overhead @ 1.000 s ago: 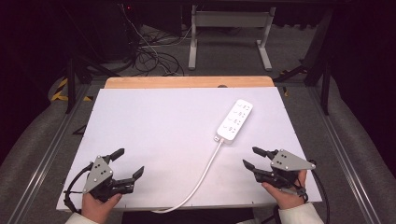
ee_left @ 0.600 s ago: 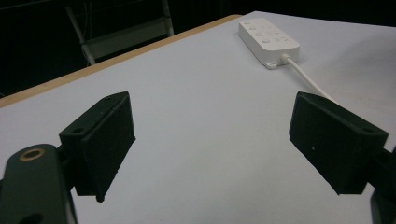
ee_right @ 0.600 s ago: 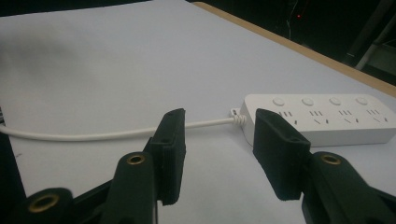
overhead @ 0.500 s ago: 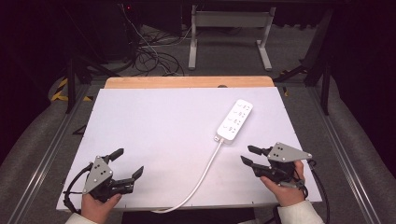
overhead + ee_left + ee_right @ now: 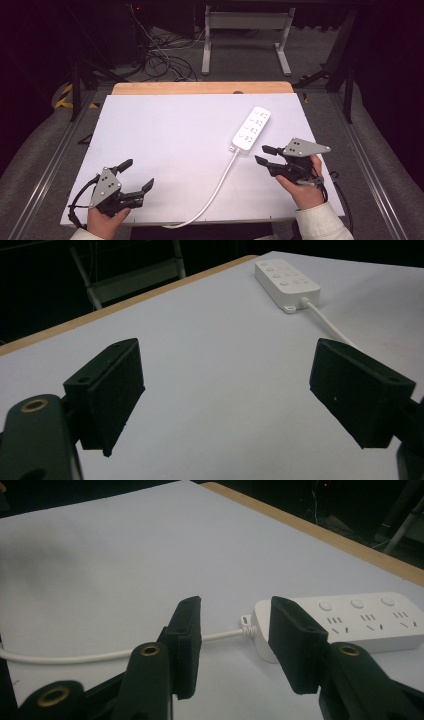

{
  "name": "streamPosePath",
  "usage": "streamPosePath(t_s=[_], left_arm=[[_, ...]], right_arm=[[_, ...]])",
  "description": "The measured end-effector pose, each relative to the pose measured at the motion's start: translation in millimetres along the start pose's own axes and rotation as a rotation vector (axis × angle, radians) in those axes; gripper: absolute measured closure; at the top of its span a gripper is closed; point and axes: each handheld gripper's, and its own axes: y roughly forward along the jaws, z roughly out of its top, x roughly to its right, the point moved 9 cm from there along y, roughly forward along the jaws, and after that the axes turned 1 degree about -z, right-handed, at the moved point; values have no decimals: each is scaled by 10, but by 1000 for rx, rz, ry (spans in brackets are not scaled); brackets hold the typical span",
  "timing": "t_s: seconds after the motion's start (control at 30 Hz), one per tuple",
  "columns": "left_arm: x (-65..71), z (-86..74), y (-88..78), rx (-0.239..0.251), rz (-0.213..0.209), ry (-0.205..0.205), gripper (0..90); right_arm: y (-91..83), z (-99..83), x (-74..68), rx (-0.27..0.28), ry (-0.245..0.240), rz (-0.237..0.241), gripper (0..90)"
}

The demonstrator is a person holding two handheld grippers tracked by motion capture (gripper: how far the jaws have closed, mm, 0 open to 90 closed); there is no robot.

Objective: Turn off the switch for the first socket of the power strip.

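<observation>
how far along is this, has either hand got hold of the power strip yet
Nothing looks done yet: the white power strip lies flat on the table, its cord trailing to the near edge. In hand: the right tongs have just been closing partway, lined up on the cord end of the strip, nothing between them. The left tongs rest open, apart from it. Grasping and everything after is left.

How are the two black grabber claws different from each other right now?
The left gripper has its jaws spread wide, while the right gripper has been closing its jaws and they stand narrower, with nothing between them. The left gripper sits far from the white power strip; the right gripper is close beside the strip's cord end. Both are black, hand-held, empty, and above the white table.
</observation>
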Motion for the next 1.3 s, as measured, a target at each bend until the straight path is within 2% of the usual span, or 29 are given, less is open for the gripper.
streamPosePath(t_s=[0.33,0.43,0.57,0.77,0.83,0.97,1.1,1.3], left_arm=[[-3,-2,2,-1,3,-1,146],[-7,-4,4,-2,3,-4,147],[-4,-8,10,-4,0,-7,147],[-2,-4,6,-2,-1,-4,147],[-3,-6,7,-3,-1,-5,146],[-4,-6,7,-3,0,-4,147],[-3,-8,8,-3,-2,-5,147],[-4,-7,9,-2,-2,-1,147]], right_arm=[[53,191,61,2,-5,6,574],[74,219,65,-3,-12,8,577],[93,242,101,-5,0,9,609],[130,339,118,-33,-14,33,799],[156,354,139,-46,-21,31,895],[237,377,190,-69,-5,33,900],[320,430,236,-71,24,54,900],[451,479,332,-88,54,57,900]])
